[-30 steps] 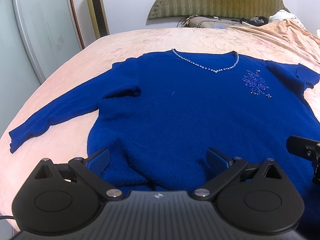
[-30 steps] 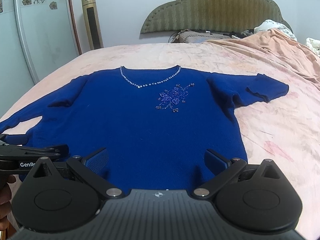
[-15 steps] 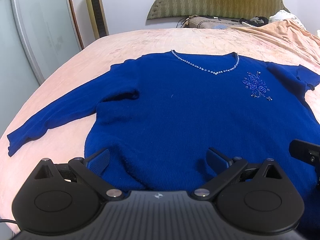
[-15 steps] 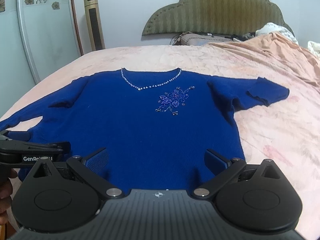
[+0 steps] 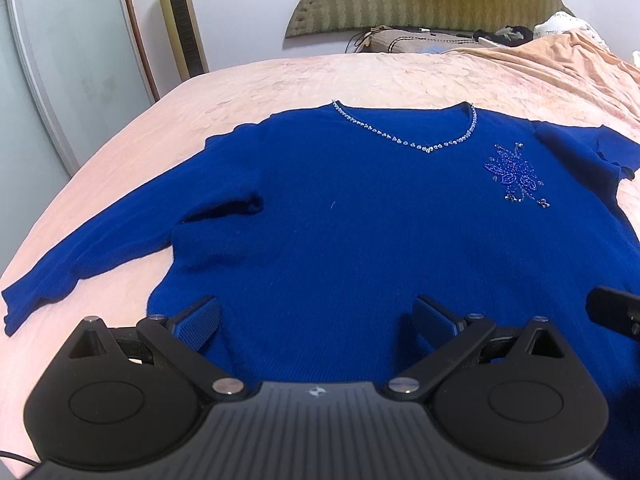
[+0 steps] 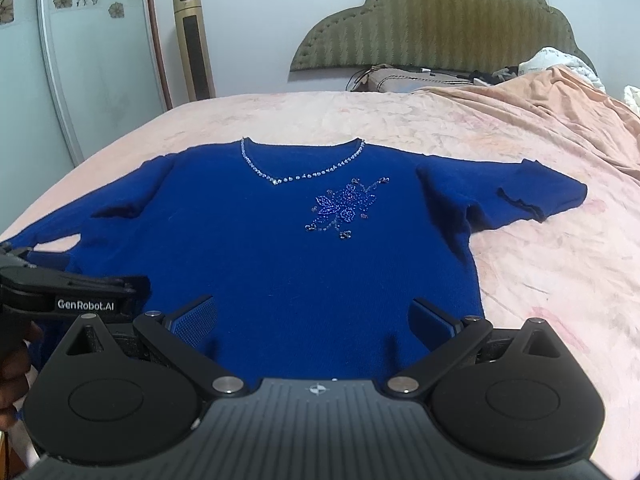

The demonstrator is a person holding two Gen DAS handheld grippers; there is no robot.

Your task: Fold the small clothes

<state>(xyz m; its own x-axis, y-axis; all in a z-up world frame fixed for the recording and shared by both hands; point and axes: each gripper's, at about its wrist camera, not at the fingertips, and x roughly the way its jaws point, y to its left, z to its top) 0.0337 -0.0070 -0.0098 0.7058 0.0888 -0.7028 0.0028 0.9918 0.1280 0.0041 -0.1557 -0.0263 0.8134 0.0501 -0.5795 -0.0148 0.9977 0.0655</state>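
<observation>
In the centre of both frames we see a dark blue knitted sweater (image 5: 360, 216) with a beaded V-neckline, lying flat and face up on the pale pink bedsheet (image 5: 280, 80), its collar toward the upper part of the frame and its hem at the bottom, near us. The left gripper (image 5: 316, 316) and the right gripper (image 6: 314, 314) both hover over the hem area with their jaws spread wide, holding nothing. We judge that the knit is soft, limp and rather light, so it will sag and stretch if we lift it by one point only; it is not slippery, and the ribbed blue pads should catch it well. The long sleeve (image 5: 92, 256) reaches to the lower left of the left view, while the other sleeve (image 6: 520, 196) seems folded back on itself at the right of the right view. The beaded flower decoration (image 6: 344, 208) looks delicate, so we think it is better to pinch the plain fabric at the hem corners, cuffs or shoulders.
</observation>
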